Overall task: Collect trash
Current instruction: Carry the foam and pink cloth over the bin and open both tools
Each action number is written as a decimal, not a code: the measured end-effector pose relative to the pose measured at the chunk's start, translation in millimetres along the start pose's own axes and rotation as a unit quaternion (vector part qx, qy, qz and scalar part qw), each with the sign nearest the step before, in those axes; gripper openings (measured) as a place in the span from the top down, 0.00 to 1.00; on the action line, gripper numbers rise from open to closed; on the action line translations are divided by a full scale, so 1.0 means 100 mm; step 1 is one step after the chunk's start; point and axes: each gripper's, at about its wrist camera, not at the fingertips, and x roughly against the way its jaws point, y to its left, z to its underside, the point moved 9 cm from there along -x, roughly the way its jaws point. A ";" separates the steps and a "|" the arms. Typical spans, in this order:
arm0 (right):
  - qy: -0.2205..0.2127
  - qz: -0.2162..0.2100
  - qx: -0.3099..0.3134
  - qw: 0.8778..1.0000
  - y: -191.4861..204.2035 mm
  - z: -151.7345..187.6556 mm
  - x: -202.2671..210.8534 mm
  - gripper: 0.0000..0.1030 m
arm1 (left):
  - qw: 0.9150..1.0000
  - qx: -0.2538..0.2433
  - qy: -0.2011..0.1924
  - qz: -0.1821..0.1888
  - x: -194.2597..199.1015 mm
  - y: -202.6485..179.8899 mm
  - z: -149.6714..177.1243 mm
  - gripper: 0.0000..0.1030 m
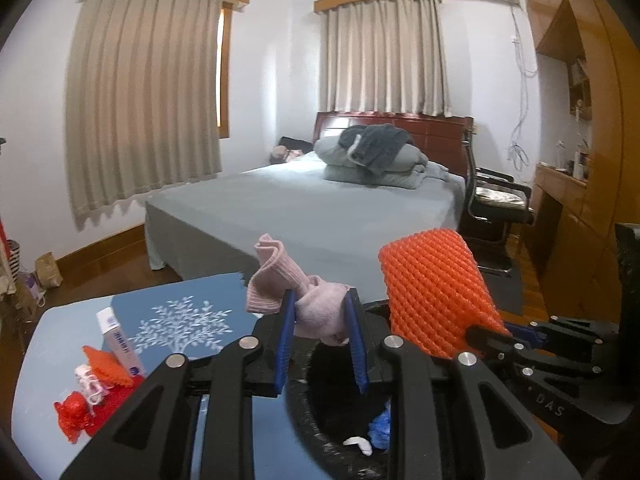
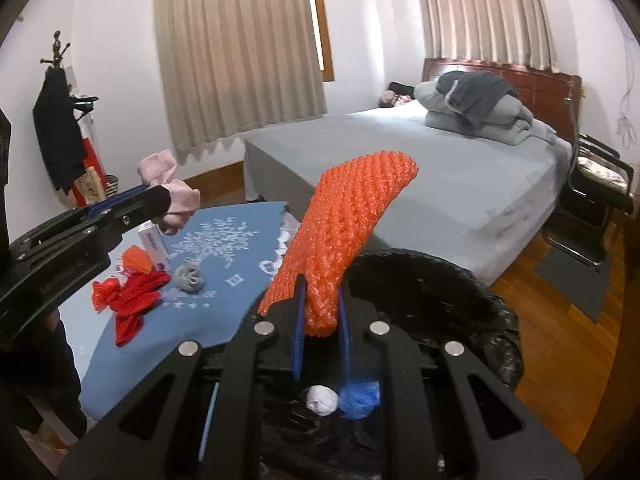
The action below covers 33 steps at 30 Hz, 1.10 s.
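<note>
Bin (image 2: pixel 460 280), black-lined, sits near us, right of the blue table (image 2: pixel 224 288). Our right gripper (image 2: pixel 322 320) pinches orange foam netting (image 2: pixel 352 232) upright over its mouth; our left gripper (image 1: pixel 322 320), at the bin's left rim, pinches a pink sock (image 1: pixel 316 308).

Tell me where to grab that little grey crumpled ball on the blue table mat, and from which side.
Pinch the grey ball across its middle, coming straight down from above. It sits low and roundish on the mat, clear on its right, but the red cloth and white box lie close on its left.
</note>
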 end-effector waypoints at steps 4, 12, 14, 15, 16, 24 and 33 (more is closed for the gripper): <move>0.003 0.012 -0.008 1.000 -0.17 0.05 0.04 0.87 | 1.000 -0.006 0.000 0.013 -0.06 -0.19 0.01 0.76; 0.014 0.033 -0.015 0.999 -0.38 0.15 0.07 0.87 | 0.999 -0.015 0.006 0.035 -0.19 -0.45 0.04 0.76; 0.018 0.037 -0.019 0.999 -0.45 0.19 0.05 0.87 | 0.999 -0.015 0.009 0.041 -0.23 -0.49 0.07 0.76; 0.020 0.040 -0.022 0.999 -0.48 0.22 0.04 0.87 | 0.999 -0.014 0.012 0.045 -0.27 -0.51 0.11 0.76; 0.022 0.042 -0.024 0.999 -0.52 0.24 0.04 0.87 | 0.999 -0.015 0.014 0.047 -0.30 -0.51 0.14 0.76; 0.048 0.060 -0.042 0.996 -0.69 0.49 -0.11 0.85 | 0.997 -0.013 0.040 0.069 -0.56 -0.61 0.39 0.75; 0.064 0.087 -0.056 0.993 -0.83 0.64 -0.20 0.44 | 0.995 -0.008 0.061 0.080 -0.64 -0.55 0.57 0.46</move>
